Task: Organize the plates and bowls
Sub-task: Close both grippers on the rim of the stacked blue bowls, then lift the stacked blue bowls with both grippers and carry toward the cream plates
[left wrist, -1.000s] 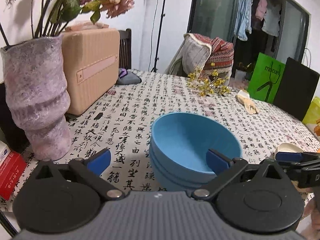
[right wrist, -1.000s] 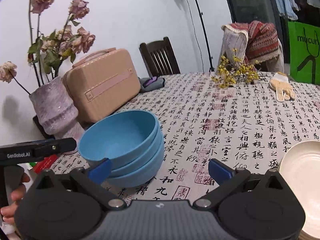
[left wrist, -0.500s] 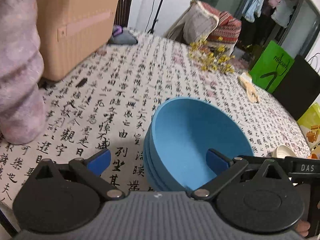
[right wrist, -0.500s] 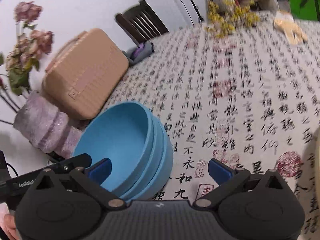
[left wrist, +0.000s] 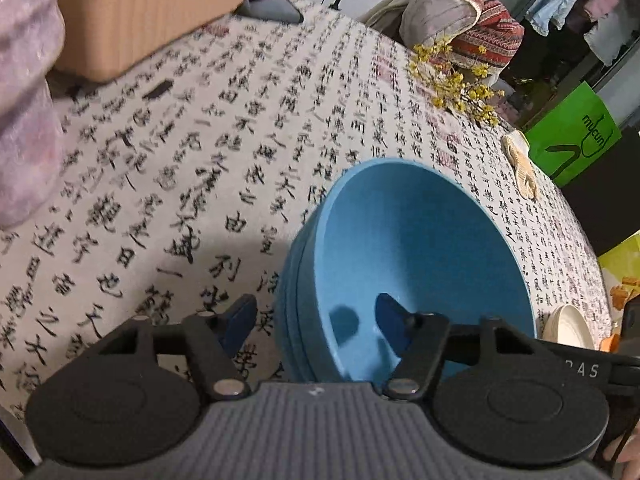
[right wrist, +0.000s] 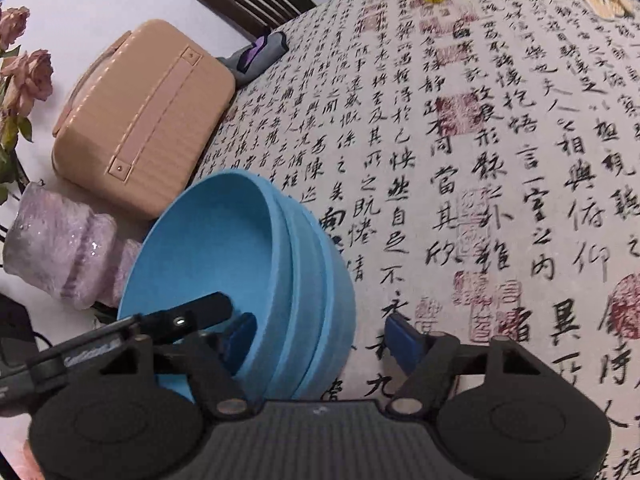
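The stack of blue bowls [left wrist: 420,256] sits at one o'clock from the left gripper [left wrist: 316,318] and eleven o'clock from the right gripper [right wrist: 324,334]; both straddle its rim, jaws closing, pads not yet pressing.

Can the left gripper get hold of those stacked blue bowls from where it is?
Probably yes: the left gripper already straddles the near wall of the blue bowls, jaws closing, nothing between.

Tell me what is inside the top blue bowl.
No food or dishware: the top blue bowl holds only one finger of each gripper, jaws closing across its wall. The nested bowls beneath show just their rims; their insides are covered.
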Demonstrator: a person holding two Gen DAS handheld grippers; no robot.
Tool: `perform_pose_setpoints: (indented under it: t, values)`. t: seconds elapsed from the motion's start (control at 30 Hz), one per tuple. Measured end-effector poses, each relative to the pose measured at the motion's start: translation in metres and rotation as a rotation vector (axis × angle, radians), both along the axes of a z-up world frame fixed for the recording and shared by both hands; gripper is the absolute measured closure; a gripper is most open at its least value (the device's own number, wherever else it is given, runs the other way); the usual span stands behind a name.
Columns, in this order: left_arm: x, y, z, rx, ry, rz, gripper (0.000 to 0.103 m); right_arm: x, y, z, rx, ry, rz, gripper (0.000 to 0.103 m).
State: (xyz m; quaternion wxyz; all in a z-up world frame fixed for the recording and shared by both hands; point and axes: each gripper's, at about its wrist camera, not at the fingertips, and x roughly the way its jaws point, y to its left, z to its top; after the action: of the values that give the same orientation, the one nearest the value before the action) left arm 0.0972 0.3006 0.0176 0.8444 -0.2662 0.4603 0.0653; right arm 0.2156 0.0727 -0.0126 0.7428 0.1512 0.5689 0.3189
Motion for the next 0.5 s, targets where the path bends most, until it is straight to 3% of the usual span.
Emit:
perform_pose_setpoints:
  t: [0.1,0.5]
  values:
    - [0.001,-0.002,-0.003,-0.02,0.022,0.003,0.053,0.001,-0.001,-0.004,0.037,0.034,-0.01,0.045]
    - [-0.002,-0.016,0.003,0.029,0.041,0.073,0.056,-0.001,0.002,-0.004,-0.03,0.049,-0.056,0.065]
